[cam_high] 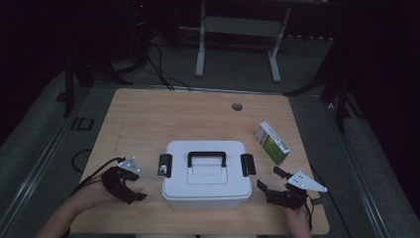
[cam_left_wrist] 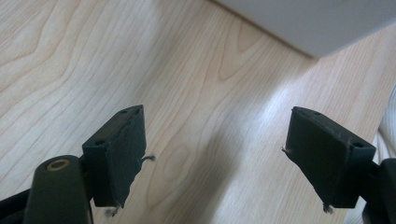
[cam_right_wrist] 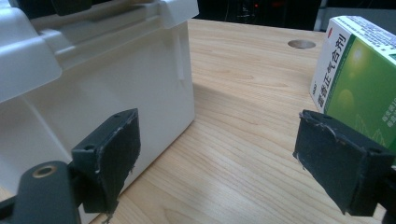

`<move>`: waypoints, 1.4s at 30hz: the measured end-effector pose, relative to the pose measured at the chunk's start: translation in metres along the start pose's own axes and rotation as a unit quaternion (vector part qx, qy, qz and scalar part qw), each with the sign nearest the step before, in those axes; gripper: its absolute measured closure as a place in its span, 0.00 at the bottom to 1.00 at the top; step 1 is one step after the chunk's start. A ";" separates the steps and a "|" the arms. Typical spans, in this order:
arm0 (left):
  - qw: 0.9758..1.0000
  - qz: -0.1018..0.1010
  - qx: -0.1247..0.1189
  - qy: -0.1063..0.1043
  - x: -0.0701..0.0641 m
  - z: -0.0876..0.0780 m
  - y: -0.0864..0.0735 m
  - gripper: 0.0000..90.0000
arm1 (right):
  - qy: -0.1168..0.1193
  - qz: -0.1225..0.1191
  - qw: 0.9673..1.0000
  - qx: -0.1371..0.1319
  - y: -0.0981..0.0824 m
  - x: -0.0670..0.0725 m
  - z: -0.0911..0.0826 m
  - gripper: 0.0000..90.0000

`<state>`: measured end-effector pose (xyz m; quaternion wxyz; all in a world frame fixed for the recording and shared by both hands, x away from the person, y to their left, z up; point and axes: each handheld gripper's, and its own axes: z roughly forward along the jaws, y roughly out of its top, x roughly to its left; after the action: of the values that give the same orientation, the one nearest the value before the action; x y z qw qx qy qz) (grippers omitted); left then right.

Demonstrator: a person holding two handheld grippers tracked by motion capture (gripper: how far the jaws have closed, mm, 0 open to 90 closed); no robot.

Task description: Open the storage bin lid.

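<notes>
A white plastic storage box (cam_high: 206, 173) with a black carry handle (cam_high: 206, 157) and black side latches stands near the table's front middle. A green and white carton (cam_high: 272, 143) stands to its right. My left gripper (cam_high: 130, 187) hovers left of the box, open, its jaws over bare wood (cam_left_wrist: 205, 135); a corner of the white box (cam_left_wrist: 317, 23) lies beyond them. My right gripper (cam_high: 270, 179) sits at the box's right side, open and holding nothing. Its view has the white box wall (cam_right_wrist: 116, 79) to the left and the green and white carton (cam_right_wrist: 359, 70) to the right.
The wooden table (cam_high: 148, 119) has a round cable hole (cam_high: 237, 106) near its far edge. Beyond it stand a white desk frame (cam_high: 237, 44), dark stands and cables on the floor. A person's forearms come in from the bottom edge.
</notes>
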<state>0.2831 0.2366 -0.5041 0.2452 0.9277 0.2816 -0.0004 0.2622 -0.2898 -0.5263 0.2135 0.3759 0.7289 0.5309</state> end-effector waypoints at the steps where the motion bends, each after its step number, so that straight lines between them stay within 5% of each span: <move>1: 1.000 0.001 0.006 0.003 0.000 -0.001 0.000 0.23 | -0.001 -0.001 1.000 -0.001 0.000 0.000 0.000 0.16; 11: 0.998 0.019 0.051 0.001 0.000 -0.017 0.008 0.23 | -0.005 -0.005 1.000 0.001 -0.001 -0.002 -0.001 0.16; 19: 0.997 0.042 0.062 0.001 -0.006 -0.040 0.020 0.23 | -0.004 -0.006 1.000 0.002 -0.002 -0.002 -0.001 0.16; 33: 0.991 0.088 0.096 0.007 -0.021 -0.069 0.057 0.23 | 0.000 -0.001 1.000 0.005 -0.005 -0.002 0.000 0.16; 42: 0.989 0.118 0.089 0.005 -0.030 -0.093 0.090 0.23 | 0.003 -0.001 1.000 0.005 -0.005 -0.001 0.000 0.16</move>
<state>0.2923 0.1988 -0.3770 0.1588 0.9725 0.1701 0.0079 0.2609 -0.2915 -0.5310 0.2098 0.3749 0.7326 0.5279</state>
